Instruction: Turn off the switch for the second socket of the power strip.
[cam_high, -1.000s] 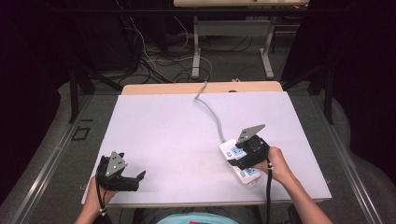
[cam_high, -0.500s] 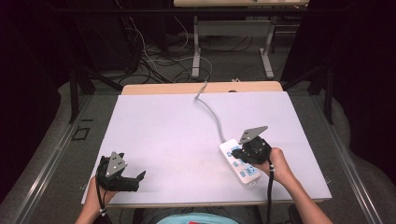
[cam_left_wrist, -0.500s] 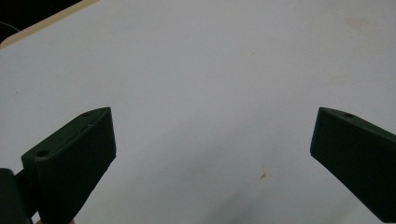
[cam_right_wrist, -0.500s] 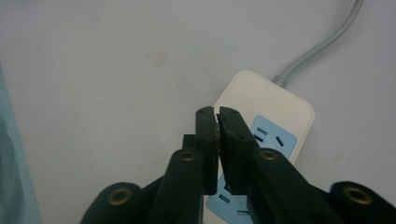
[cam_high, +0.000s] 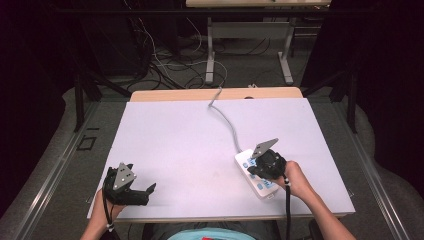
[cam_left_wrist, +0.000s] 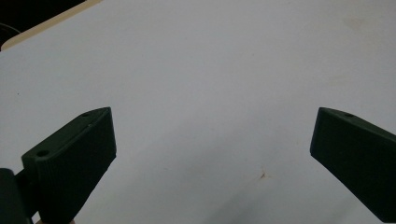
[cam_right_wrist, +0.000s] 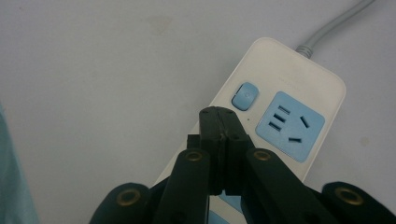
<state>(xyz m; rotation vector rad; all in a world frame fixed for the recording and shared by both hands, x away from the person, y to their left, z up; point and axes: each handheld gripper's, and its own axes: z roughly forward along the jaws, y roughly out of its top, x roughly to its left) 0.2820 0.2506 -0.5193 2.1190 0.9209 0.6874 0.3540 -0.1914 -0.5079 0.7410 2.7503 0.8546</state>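
A white power strip (cam_right_wrist: 289, 70) lies on the white table at the right, its grey cable (cam_high: 227, 122) running to the far edge. It has a blue switch button (cam_right_wrist: 245, 96) and a blue socket (cam_right_wrist: 289, 125). My right gripper (cam_right_wrist: 218, 114) hovers over the strip with its jaws pressed together and nothing between them, the tips just below the blue button. In the high view the right gripper (cam_high: 256, 169) covers the strip's (cam_high: 265, 189) middle. My left gripper (cam_left_wrist: 212, 135) stands wide open over bare table near the front left corner (cam_high: 148, 191).
The white table top (cam_high: 200, 140) stretches between the two hands, with a wooden strip along its far edge. Beyond the table are dark floor, tangled cables (cam_high: 165, 65) and the legs of another table (cam_high: 210, 55).
My right hand has shifted slightly over the power strip. The left gripper has kept its place.
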